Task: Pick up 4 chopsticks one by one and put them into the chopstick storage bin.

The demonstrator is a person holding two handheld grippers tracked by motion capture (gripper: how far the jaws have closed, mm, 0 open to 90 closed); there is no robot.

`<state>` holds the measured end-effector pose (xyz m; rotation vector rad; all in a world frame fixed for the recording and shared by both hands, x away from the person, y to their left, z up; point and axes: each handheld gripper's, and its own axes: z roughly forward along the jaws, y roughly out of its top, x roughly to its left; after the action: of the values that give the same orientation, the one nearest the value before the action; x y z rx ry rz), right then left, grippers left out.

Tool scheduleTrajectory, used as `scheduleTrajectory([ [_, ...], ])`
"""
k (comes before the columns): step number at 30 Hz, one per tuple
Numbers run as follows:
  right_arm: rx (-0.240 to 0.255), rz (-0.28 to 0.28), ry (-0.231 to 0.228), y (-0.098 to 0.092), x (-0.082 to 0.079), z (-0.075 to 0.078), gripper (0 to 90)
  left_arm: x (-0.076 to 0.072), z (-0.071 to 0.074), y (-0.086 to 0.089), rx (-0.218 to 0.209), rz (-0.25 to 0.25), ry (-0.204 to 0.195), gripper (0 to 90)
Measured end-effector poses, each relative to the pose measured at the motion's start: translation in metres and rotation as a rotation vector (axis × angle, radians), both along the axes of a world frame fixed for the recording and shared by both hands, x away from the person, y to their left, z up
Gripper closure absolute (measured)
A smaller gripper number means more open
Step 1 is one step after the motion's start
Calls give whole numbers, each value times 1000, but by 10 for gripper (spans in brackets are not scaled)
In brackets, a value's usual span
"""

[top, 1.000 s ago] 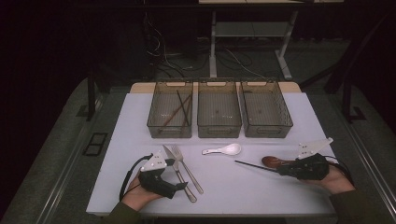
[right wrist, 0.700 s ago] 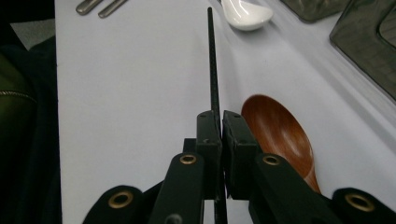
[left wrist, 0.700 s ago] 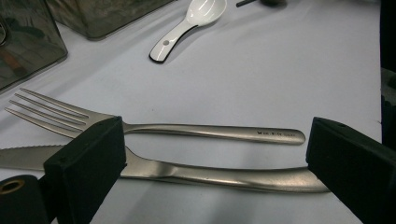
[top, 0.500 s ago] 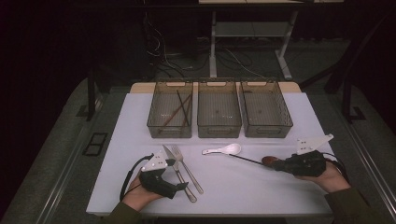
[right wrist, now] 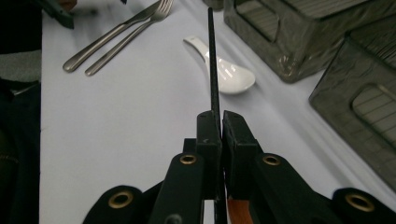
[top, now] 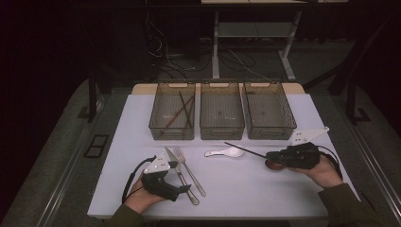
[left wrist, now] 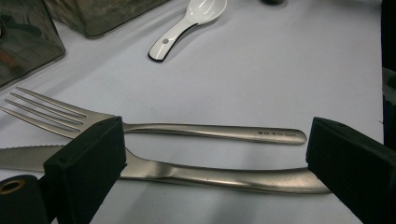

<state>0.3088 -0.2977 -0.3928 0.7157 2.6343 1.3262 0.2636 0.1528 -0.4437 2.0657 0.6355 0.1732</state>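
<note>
Right now your right gripper [top: 270, 158] is clamped shut on a dark spoon [right wrist: 213, 60], gripping its thin black handle near the bowl end; in the right gripper view the handle [right wrist: 213, 84] runs straight out from between the pressed pads and points over the white spoon [right wrist: 224, 67]. From the high view, the dark spoon's reddish-brown bowl [top: 273, 164] sits low at your gripper, just off the white table [top: 246, 189] or barely on it; you cannot quite tell from that angle. Its handle tip slants up and toward the gap between the middle bin [top: 222, 111] and the right bin [top: 268, 111].

Your left gripper [top: 182, 177] has its jaws spread wide with nothing in them. In the left gripper view they straddle the knife [left wrist: 210, 175], one pad over the blade end and the other at the handle end, and the fork [left wrist: 187, 130] lies just beyond it, side by side with the knife. Neither pad presses on the metal.

The white spoon lies flat on the table between your two hands, in front of the middle bin. Three clear bins stand in a row at the far side; the left bin [top: 172, 111] holds a pair of chopsticks [top: 182, 111] lying crossed.
</note>
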Motion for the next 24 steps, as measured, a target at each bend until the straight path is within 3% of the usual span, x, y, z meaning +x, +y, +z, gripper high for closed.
scheduleTrajectory([
  [13, 62, -34, 7, 33, 24, 14, 855, 0, 0, 0, 1, -2, 1, 42],
  [24, 50, -78, 16, 66, 43, 25, 855, 0, -1, 0, -1, -1, 3, 42],
])
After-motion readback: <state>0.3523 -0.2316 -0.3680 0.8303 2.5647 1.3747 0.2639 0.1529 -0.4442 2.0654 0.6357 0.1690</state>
